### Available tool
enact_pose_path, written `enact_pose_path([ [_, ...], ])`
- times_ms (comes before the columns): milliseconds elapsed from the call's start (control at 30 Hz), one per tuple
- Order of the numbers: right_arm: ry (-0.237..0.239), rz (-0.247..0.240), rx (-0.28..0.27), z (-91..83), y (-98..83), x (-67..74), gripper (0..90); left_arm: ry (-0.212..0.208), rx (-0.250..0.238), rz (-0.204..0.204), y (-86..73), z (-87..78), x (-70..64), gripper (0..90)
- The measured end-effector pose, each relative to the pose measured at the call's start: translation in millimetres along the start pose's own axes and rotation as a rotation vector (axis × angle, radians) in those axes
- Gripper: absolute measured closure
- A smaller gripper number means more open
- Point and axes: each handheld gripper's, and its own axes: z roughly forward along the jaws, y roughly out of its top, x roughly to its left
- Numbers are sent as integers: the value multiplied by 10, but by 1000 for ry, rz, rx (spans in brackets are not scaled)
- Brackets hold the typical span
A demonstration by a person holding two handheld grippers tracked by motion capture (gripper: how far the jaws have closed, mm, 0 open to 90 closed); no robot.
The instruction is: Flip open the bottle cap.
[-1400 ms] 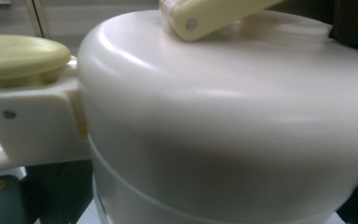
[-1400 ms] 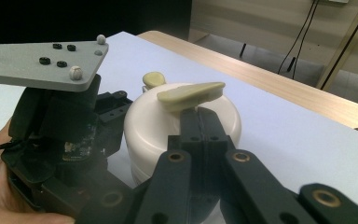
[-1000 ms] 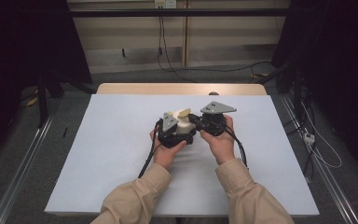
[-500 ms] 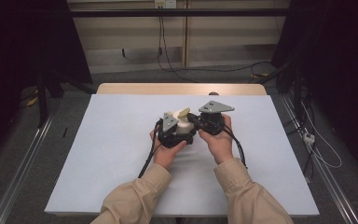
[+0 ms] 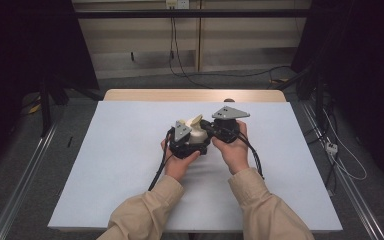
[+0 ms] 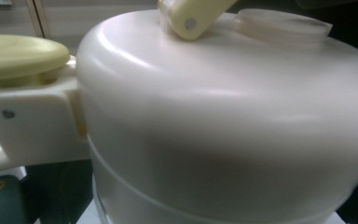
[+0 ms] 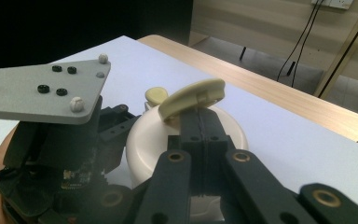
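Two tongs meet over a cream pot (image 5: pixel 196 136) at the middle of the high view, on the white worktop (image 5: pixel 120 165). The right tongs (image 7: pixel 200 140) are pressed fully together, their tips at the pot's yellow handle (image 7: pixel 193 99); whether they pinch it I cannot tell. The left tongs (image 5: pixel 182 142) sit tight against the pot's side; their opening is hidden. Risk: a pull on that handle could tip or drag the pot if the left side isn't bracing it.
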Motion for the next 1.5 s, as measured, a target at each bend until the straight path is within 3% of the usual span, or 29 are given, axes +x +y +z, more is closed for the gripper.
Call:
enact_pose_path([
  [1500,14,4,-1,99,112,17,900,0,2,4,2,1,-2,49],
])
